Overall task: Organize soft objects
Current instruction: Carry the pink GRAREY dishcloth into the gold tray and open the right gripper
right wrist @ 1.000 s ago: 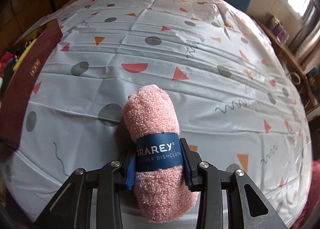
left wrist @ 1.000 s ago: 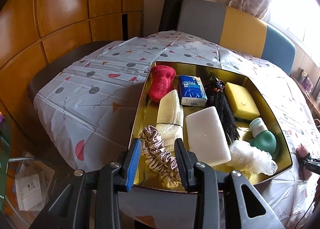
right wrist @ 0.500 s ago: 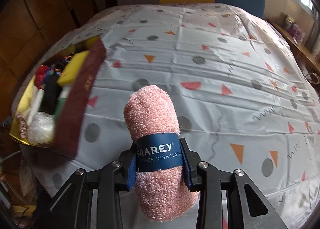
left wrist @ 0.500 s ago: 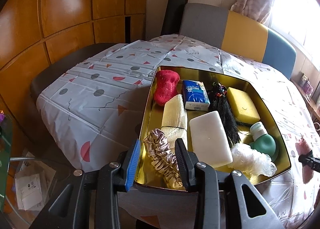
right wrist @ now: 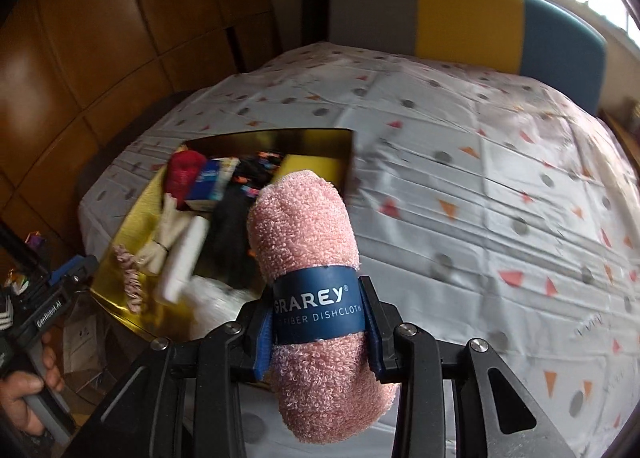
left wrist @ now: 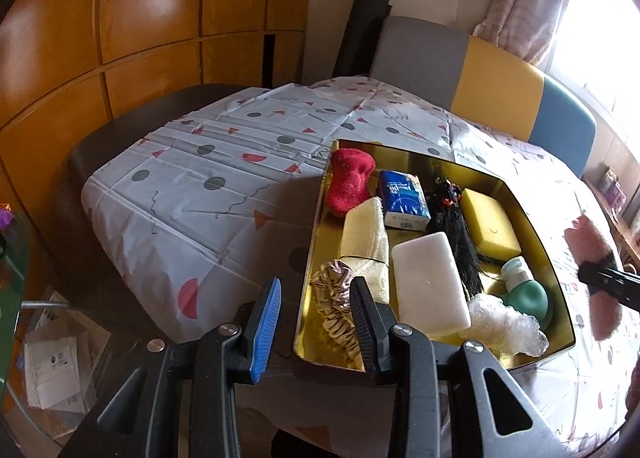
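Right wrist view: right hand-held gripper (right wrist: 318,322) clamped on pink dishcloth roll (right wrist: 308,242), mid-carry toward gold tray (right wrist: 132,214), probably needing a free near-right gap.

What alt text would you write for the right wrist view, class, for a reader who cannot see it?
The right gripper holds a rolled pink dishcloth with a blue paper band above a patterned tablecloth. To its left sits a gold tray of soft items, blurred.

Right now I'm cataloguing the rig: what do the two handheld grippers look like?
Both the left gripper and the right gripper are black plastic with silver bolts; their fingers have ribbed pads, blue or black. White lettering marks the left gripper's body in the right wrist view.
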`<action>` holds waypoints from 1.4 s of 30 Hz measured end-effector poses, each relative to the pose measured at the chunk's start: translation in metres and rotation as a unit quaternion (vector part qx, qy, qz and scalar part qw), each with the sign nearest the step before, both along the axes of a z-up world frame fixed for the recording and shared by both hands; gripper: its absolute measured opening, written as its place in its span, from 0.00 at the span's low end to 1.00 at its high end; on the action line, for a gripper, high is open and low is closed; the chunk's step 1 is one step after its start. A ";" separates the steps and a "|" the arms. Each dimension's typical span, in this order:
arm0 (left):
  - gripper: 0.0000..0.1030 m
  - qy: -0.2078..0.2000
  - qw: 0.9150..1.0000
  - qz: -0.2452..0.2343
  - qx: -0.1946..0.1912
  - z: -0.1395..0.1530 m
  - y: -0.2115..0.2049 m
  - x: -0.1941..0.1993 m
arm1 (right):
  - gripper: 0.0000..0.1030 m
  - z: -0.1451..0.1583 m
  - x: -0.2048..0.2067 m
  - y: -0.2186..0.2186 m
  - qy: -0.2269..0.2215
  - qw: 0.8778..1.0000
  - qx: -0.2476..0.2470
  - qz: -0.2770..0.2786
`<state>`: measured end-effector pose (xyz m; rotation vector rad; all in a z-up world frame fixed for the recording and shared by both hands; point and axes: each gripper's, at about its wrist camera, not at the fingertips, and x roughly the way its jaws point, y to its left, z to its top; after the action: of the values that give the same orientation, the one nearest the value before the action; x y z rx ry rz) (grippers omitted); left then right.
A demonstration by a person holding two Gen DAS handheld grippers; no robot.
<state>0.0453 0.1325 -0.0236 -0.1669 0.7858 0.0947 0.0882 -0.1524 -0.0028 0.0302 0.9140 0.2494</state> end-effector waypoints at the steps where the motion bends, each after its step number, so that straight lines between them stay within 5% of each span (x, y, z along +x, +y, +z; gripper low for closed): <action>1: 0.34 0.000 1.000 0.002 -0.001 0.001 0.002 -0.001 | 0.36 0.000 0.004 0.008 0.000 1.000 -0.001 0.004; 7: 0.34 -0.001 1.000 0.012 -0.008 0.001 0.013 -0.005 | 0.36 -0.003 0.032 0.049 0.012 1.000 -0.004 0.026; 19: 0.34 0.018 1.000 0.010 -0.013 -0.012 0.016 -0.003 | 0.37 -0.078 0.075 0.110 0.105 0.992 -0.027 0.069; 25: 0.34 0.017 1.000 0.003 -0.012 -0.012 0.010 -0.003 | 0.42 -0.075 0.070 0.106 0.096 0.993 -0.032 0.069; 29: 0.34 0.016 1.000 -0.002 -0.008 -0.010 0.006 -0.004 | 0.61 -0.065 0.065 0.101 0.079 0.994 -0.025 0.065; 36: 0.34 0.012 1.000 -0.006 -0.003 -0.007 0.001 -0.007 | 0.64 -0.046 0.051 0.095 0.042 0.997 -0.025 0.064; 37: 0.35 0.012 1.000 -0.006 -0.003 -0.007 0.000 -0.007 | 0.64 -0.045 0.049 0.097 0.032 0.997 -0.028 0.064; 40: 0.35 0.011 1.000 -0.007 -0.001 -0.006 -0.002 -0.007 | 0.34 -0.041 0.040 0.102 -0.005 0.996 -0.057 0.072; 42: 0.35 0.012 1.000 -0.009 -0.001 -0.005 -0.003 -0.007 | 0.33 -0.046 0.042 0.102 0.006 0.996 -0.054 0.078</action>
<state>0.0381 0.1296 -0.0289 -0.1604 0.8109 0.0800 0.1299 -0.0500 -0.0488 -0.1393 0.9414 0.3450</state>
